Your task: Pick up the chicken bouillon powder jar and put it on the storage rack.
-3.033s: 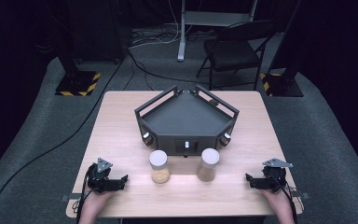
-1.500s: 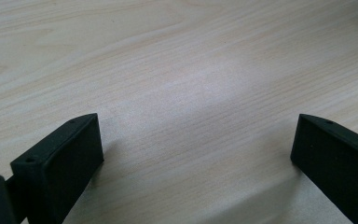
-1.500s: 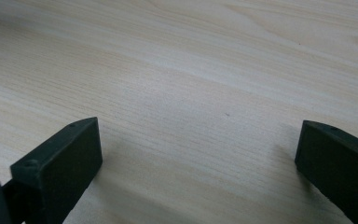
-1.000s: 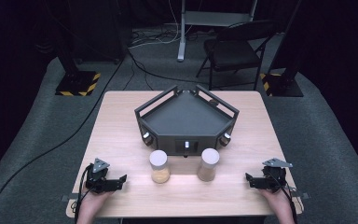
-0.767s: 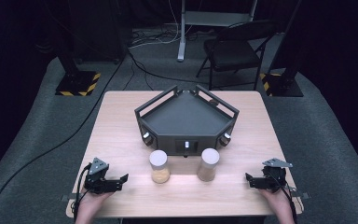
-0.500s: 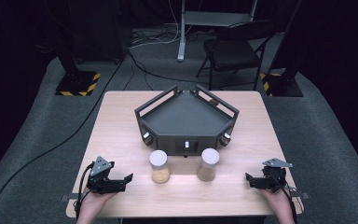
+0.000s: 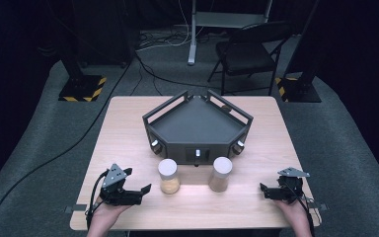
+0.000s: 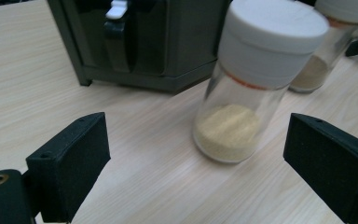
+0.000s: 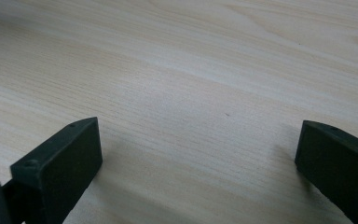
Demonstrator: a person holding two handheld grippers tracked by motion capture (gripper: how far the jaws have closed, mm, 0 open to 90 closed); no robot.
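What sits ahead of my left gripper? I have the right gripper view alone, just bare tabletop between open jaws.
Observer: The left gripper faces a white-capped jar of pale grains, jaws wide apart, nothing between its pads.
Operator: Any other jar?
Observer: Yes, a second jar stands upright beside it, nearer your right gripper.
Operator: What's behind them?
Observer: A dark angular tray at the table's middle, apparently empty.
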